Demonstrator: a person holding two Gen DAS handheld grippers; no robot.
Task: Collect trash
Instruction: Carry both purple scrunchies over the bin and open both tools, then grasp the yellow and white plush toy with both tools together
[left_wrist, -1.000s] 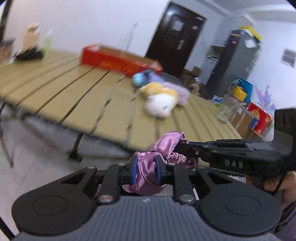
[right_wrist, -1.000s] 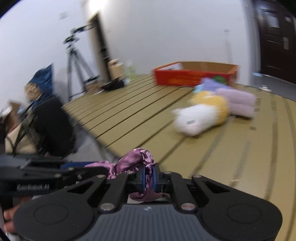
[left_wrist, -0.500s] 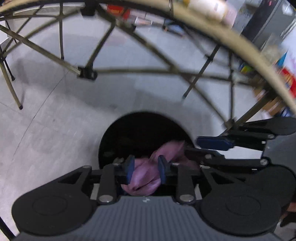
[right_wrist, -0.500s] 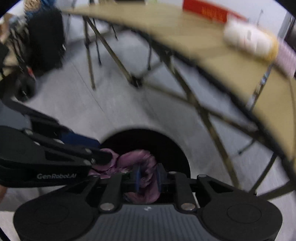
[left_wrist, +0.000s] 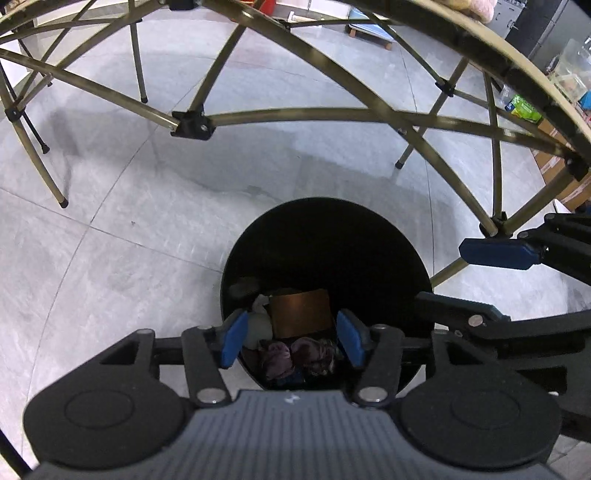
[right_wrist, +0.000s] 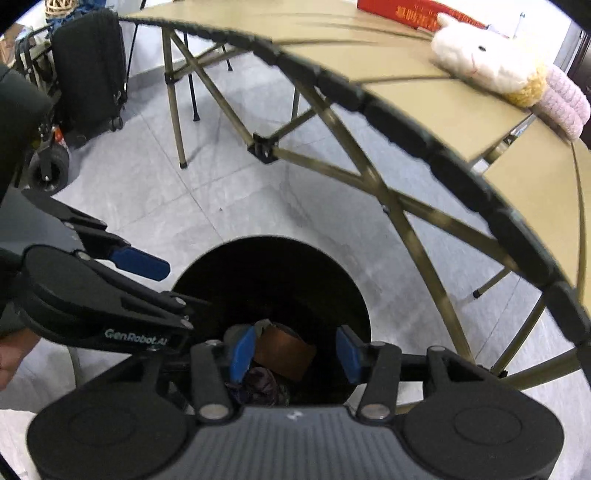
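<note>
A black round bin (left_wrist: 325, 210) stands on the floor under the table's edge. At its bottom lies the purple satin cloth (left_wrist: 295, 354), beside a brown cardboard piece (left_wrist: 301, 312) and a pale crumpled scrap (left_wrist: 258, 325). My left gripper (left_wrist: 291, 341) hangs over the bin's mouth with its jaws opening; no pad touches the cloth below. My right gripper (right_wrist: 294, 354) hangs over the same bin (right_wrist: 273, 245), its jaws also opening and empty, with the cloth (right_wrist: 258, 384) loose beneath. Each gripper shows in the other's view: the right gripper (left_wrist: 443, 275) and the left gripper (right_wrist: 186, 286).
The folding table's top (right_wrist: 443, 110) and its crossed metal legs (left_wrist: 192, 123) arch over the bin. A white and yellow plush toy (right_wrist: 487, 66) and a red box (right_wrist: 406, 13) lie on the table. A black suitcase (right_wrist: 88, 70) stands at the far left on the grey tiled floor.
Both grippers dropped from table height to above the bin and tilted down. Their jaws let go of the purple cloth, which fell into the bin.
</note>
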